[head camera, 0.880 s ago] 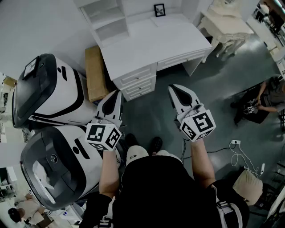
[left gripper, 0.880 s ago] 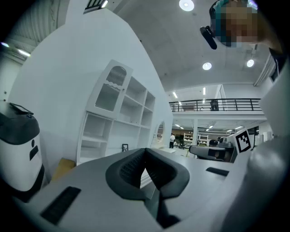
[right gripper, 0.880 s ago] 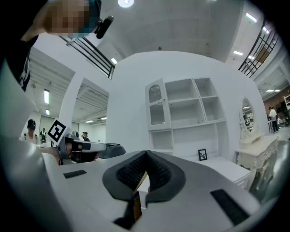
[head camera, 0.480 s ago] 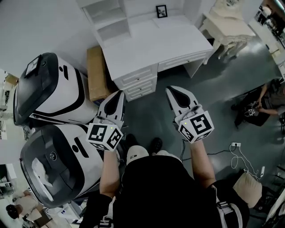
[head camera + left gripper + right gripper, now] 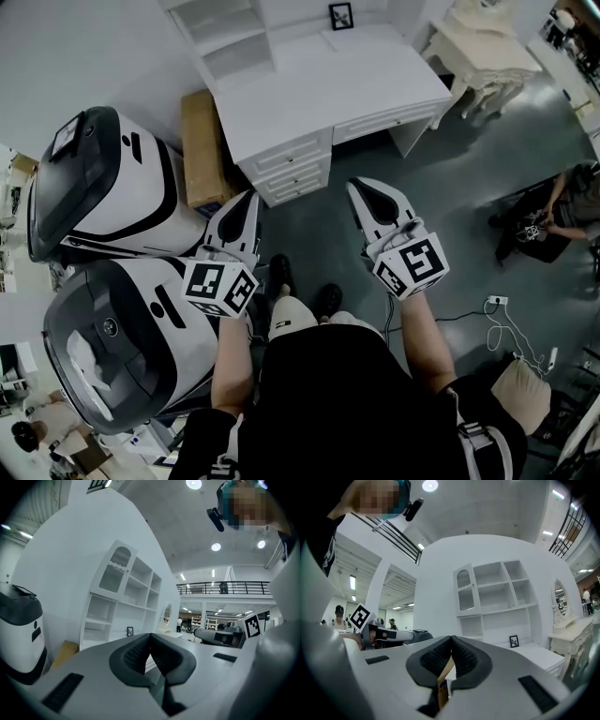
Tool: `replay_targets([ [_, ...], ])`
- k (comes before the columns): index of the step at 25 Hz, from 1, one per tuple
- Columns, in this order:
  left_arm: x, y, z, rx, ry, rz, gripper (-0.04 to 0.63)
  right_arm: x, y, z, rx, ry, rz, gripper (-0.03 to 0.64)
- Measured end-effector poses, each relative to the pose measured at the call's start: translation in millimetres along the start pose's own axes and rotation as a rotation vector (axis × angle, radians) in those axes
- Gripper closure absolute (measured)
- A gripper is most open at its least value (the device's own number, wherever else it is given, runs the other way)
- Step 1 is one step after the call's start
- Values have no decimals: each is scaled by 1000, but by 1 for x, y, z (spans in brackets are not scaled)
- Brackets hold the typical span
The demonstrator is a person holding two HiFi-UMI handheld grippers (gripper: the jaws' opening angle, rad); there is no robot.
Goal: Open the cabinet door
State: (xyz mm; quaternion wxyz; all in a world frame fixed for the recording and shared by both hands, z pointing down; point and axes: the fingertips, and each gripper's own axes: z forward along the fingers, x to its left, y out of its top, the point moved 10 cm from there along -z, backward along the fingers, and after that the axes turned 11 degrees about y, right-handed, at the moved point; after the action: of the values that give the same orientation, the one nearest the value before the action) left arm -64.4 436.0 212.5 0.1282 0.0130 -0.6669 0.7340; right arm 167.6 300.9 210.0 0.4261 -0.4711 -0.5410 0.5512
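A white desk (image 5: 328,89) with drawers (image 5: 292,169) stands ahead, a white shelf cabinet (image 5: 220,42) on its back. The cabinet's arched glass door shows at its upper left in the left gripper view (image 5: 115,571) and in the right gripper view (image 5: 465,592). My left gripper (image 5: 246,202) and right gripper (image 5: 361,192) are held level, side by side, short of the desk and apart from it. Both are shut with nothing between the pads, as the left gripper (image 5: 150,637) and right gripper (image 5: 451,639) show in their own views.
Two large white-and-black machines (image 5: 103,187) (image 5: 112,337) stand close on the left. A cardboard box (image 5: 200,150) leans between them and the desk. A small picture frame (image 5: 341,16) sits on the desk. An ornate white table (image 5: 478,56), a seated person (image 5: 562,211) and floor cables (image 5: 506,328) are to the right.
The person's left foot has stepped forward toward the desk. Both grippers have stayed shut and have drifted only slightly.
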Motion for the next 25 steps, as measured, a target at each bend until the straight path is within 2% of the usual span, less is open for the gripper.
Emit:
replay_targets([
  [8, 35, -6, 40, 24, -27, -6, 572, -22, -17, 36, 25, -44, 45, 600],
  [25, 133, 16, 205, 91, -195, -1, 572, -106, -24, 166, 70, -221, 72, 600],
])
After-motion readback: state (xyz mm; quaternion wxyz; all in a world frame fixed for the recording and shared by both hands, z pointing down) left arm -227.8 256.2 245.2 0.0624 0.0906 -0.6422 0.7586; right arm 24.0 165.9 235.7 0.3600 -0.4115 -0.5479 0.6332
